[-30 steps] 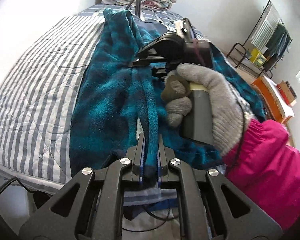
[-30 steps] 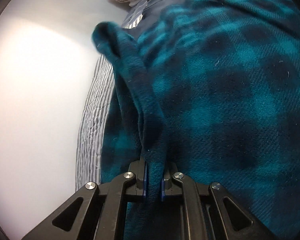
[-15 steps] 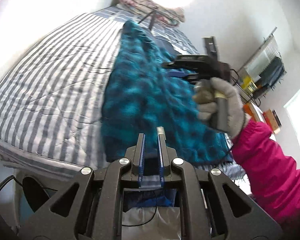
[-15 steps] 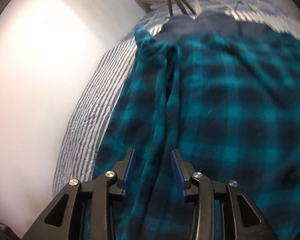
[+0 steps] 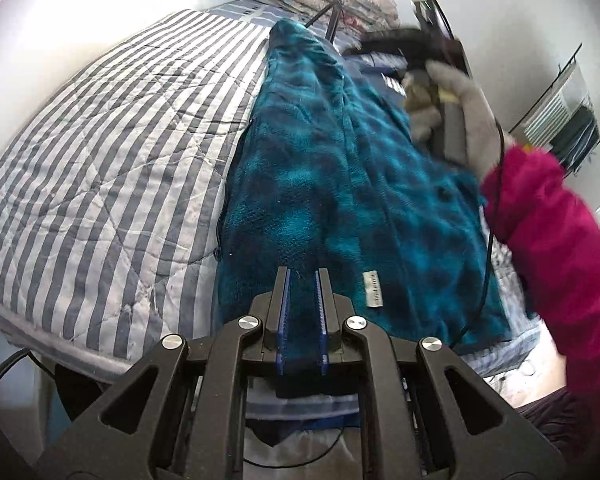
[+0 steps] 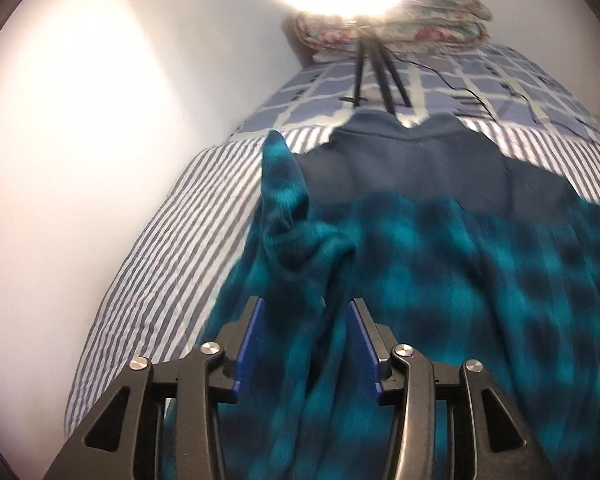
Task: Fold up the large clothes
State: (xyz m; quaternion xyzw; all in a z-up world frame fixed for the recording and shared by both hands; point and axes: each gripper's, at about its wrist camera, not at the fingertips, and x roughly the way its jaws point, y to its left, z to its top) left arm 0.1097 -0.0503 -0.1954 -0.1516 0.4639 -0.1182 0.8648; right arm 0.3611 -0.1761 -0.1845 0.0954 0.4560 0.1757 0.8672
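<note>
Here the teal checked fleece garment point(image 5: 340, 184) lies spread lengthwise on the bed point(image 5: 112, 152), which carries a blue-and-white striped quilt, and the fleece stretches away ahead of both hand-held grippers. The left hand-held gripper point(image 5: 302, 276) has its jaws drawn narrow, with only a slim gap between the blue pads; the near hem of the fleece shows in that gap, though whether the pads actually pinch it cannot be told. A small white label point(image 5: 373, 289) sits on the fleece just right of those fingers. The right hand-held gripper point(image 6: 306, 312) has its jaws apart, having just been opening, and a fold of the fleece lies below and between them without either pad pressing on it. Beyond that fold a dark navy garment point(image 6: 412, 160) lies flat, partly under the fleece. In the left wrist view, the person's grey-gloved hand point(image 5: 456, 108) with a pink sleeve point(image 5: 560, 232) holds the right tool above the far right part of the fleece. A floral pillow point(image 6: 440, 20) rests at the far end of the bed.
</note>
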